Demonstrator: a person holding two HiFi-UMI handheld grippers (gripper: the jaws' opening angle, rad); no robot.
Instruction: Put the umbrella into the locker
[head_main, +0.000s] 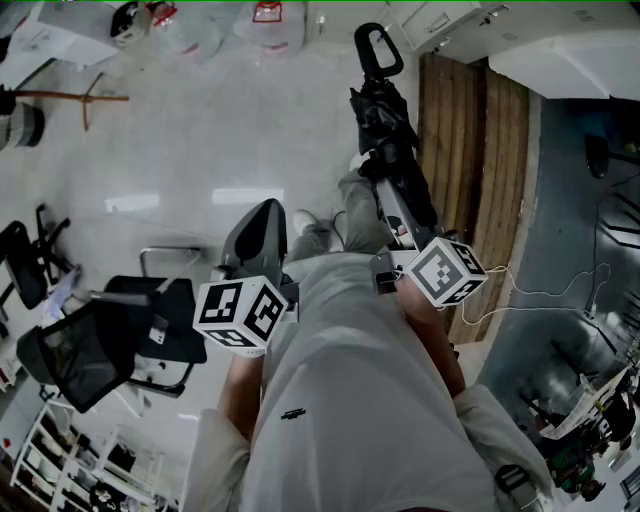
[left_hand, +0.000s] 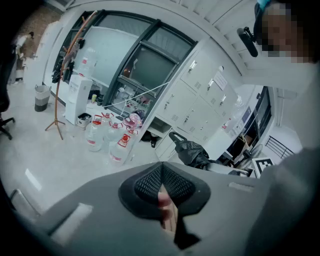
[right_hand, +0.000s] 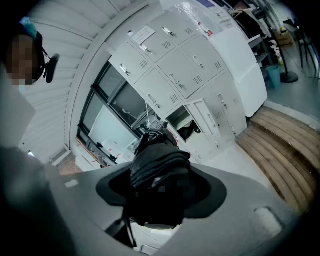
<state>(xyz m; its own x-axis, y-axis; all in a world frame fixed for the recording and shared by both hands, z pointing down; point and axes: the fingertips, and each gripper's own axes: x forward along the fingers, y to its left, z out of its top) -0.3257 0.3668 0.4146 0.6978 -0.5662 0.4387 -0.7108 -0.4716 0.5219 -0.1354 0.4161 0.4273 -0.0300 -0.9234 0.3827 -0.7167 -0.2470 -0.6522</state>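
Currently the right claw (right_hand: 159, 197) grasps the folded black fabric umbrella (right_hand: 156, 159), the left claw (left_hand: 161, 176) is clenched empty, and the open white metal locker (right_hand: 181, 119) stands well apart, with insertion still to do.

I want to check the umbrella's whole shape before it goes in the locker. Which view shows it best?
Head view: the folded umbrella shows lengthwise, from its handle to the right gripper clamping it. The right gripper view looks along it, so it's foreshortened. The left gripper view shows it small, off to one side.
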